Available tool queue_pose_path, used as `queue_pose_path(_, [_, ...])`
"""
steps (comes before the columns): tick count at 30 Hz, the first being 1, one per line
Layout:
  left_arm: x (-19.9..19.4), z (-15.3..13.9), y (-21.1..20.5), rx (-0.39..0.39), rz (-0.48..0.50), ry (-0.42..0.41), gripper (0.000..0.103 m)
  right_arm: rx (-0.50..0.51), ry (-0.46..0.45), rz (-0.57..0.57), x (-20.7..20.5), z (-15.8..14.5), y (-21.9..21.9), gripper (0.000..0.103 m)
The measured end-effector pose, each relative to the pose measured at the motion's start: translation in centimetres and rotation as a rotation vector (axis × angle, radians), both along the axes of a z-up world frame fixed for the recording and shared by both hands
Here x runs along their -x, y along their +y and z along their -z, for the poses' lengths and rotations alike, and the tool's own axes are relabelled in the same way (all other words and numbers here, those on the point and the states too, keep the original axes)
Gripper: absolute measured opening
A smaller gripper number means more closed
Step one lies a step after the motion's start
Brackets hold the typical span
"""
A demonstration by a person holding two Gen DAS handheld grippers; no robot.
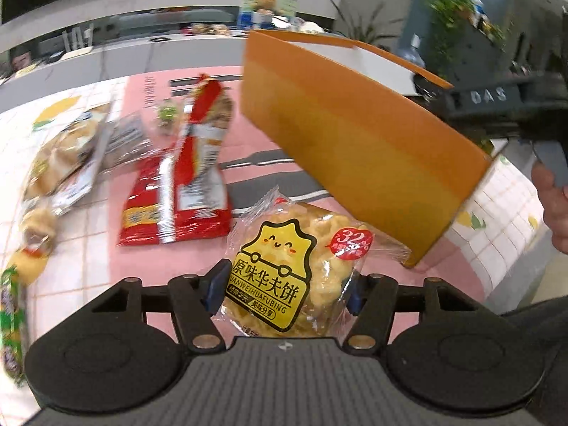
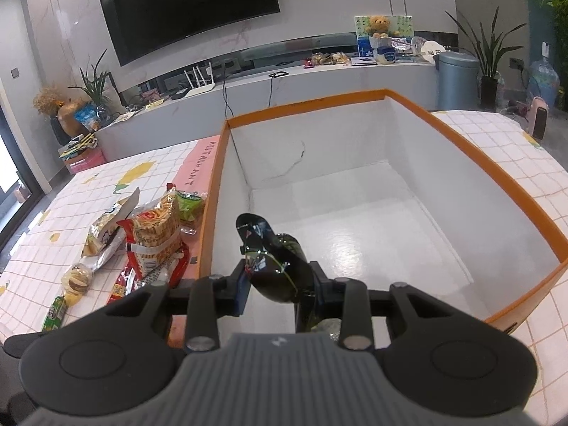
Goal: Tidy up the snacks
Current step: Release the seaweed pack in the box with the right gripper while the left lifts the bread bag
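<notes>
Checked white cloth with yellow prints and a pink strip covers the table [image 2: 117, 177], and a dark curved screen [image 2: 188, 7] is seen on the marbled wall behind it. An orange cardboard box [image 2: 401, 191] with a smooth white inside stands on the table; from the left wrist view its flat orange wall [image 1: 355, 149] is seen tilted across the frame. The left gripper [image 1: 285, 294] is set around a waffle packet [image 1: 294, 277], a round, bumpy golden cake in crinkled clear film with a yellow label, lying on the pink strip just beside the box; the blue pads stand close at either side, but whether they press the film cannot be told. The right gripper [image 2: 280, 284] is held over the box's near edge with its jaws closed on a glossy black wrapper [image 2: 273, 259], which sticks out above the white floor. Left of the box, loose snacks are heaped: a red noodle bag [image 1: 188, 191], a silvery foil bag [image 2: 106, 234], small round cakes [image 2: 76, 280] and a green sausage stick [image 2: 55, 314]. A hand [image 1: 553, 209] is seen at the right edge of the left wrist view
</notes>
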State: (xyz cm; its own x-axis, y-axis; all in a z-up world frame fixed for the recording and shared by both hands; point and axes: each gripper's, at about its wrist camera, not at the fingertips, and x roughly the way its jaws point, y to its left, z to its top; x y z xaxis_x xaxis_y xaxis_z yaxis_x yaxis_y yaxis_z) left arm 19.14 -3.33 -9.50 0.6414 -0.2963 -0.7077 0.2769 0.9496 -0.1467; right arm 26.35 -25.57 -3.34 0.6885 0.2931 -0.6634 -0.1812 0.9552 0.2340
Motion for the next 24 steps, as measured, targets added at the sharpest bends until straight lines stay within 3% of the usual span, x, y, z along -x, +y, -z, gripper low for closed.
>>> queue_pose_path(9, [0.4, -0.9, 3.1, 0.108, -0.080, 0.008, 0.067, -0.104, 0.059, -0.018, 0.4, 0.4, 1.5, 0.033])
queue_pose_path(13, [0.4, -0.9, 3.9, 0.108, -0.090, 0.004, 0.067, -0.122, 0.069, -0.019, 0.8, 0.6, 2.8, 0.033])
queue_pose_path(17, [0.3, -0.9, 3.5, 0.041, -0.081, -0.004, 0.070, -0.121, 0.072, -0.031, 1.0, 0.7, 3.6, 0.032])
queue_pose_path(21, [0.1, 0.1, 1.6, -0.105, -0.046, -0.008, 0.086, -0.119, 0.084, -0.036, 0.9, 0.8, 3.4, 0.032])
queue_pose_path(23, [0.2, 0.8, 0.4, -0.176, -0.032, -0.030, 0.086, -0.094, 0.084, -0.015, 0.8, 0.9, 3.1, 0.032])
queue_pose_path(24, [0.4, 0.9, 0.3, -0.173, -0.033, -0.049, 0.084, -0.076, 0.084, 0.000, 0.8, 1.0, 3.0, 0.032])
